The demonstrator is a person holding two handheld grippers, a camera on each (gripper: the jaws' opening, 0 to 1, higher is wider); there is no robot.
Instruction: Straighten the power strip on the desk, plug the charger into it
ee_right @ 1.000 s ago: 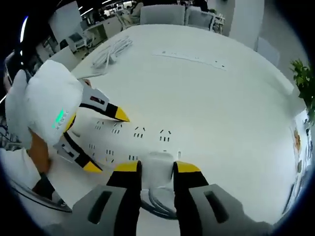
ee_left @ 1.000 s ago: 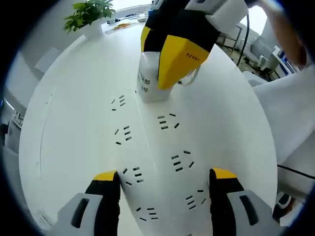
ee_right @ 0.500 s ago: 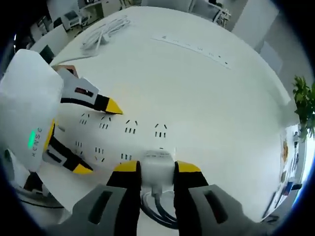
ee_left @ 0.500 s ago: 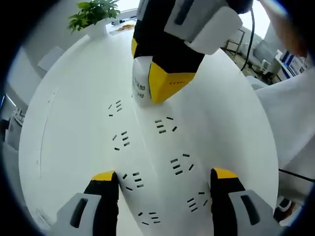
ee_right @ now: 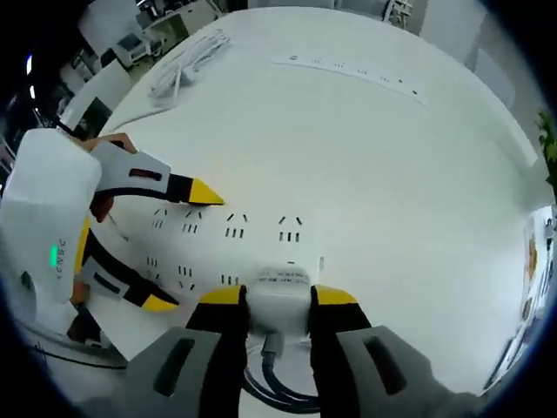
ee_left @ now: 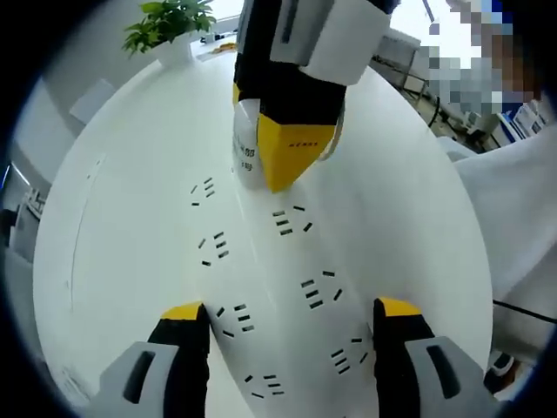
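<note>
A white power strip with rows of socket slots lies along the white desk. My left gripper is open, with one jaw on either side of the strip's near end. At the strip's far end, my right gripper comes down from above, shut on a white charger. In the right gripper view the charger sits between my right gripper's jaws, just over the strip, and its grey cable trails back below. The left gripper stands open at the left.
A second long power strip and a coil of white cable lie on the far side of the desk. A potted plant stands at the desk's edge. A person's white sleeve is at the right.
My right gripper, still holding the charger, has shifted a little over the strip's far end and turned more upright. The left gripper has stayed open astride the strip.
</note>
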